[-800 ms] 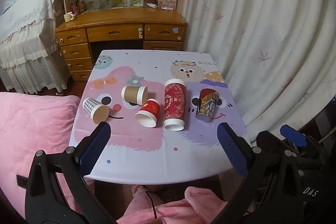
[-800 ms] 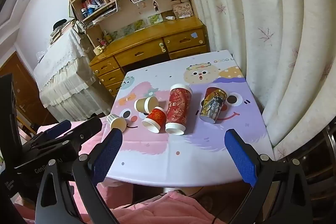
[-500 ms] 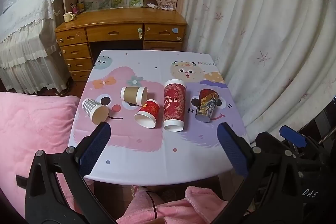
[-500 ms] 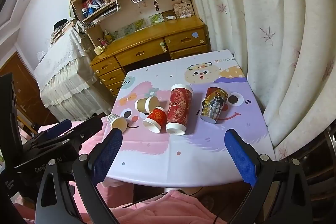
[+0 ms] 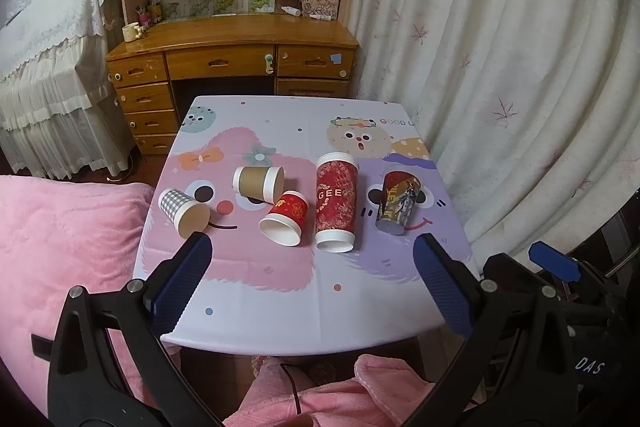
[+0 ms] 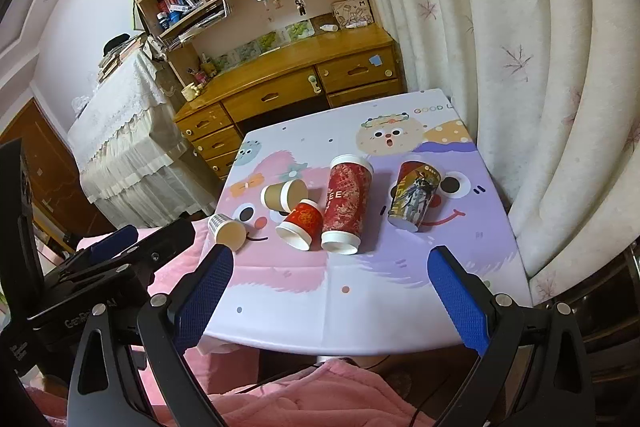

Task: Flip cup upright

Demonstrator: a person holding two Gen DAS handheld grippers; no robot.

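Several paper cups lie on their sides on the cartoon-print table [image 5: 304, 291]: a checked cup [image 5: 182, 209] at the left, a brown cup [image 5: 258, 183], a small red cup [image 5: 285, 217], a tall red cup [image 5: 336, 201] and a colourful printed cup [image 5: 396, 201] at the right. The right wrist view shows the checked cup [image 6: 226, 229], brown cup [image 6: 283, 195], small red cup [image 6: 302, 223], tall red cup [image 6: 346, 203] and printed cup [image 6: 414, 195]. My left gripper [image 5: 312, 277] and right gripper [image 6: 330, 285] are both open and empty, held above the table's near edge.
A wooden desk [image 5: 232, 47] with shelves stands behind the table. White curtains [image 5: 500, 67] hang on the right. A pink blanket [image 5: 60, 247] lies left of the table and below its near edge. A lace-covered bed [image 5: 44, 67] is at the far left.
Both views have shifted very slightly; the cups have not moved and both grippers stay open.
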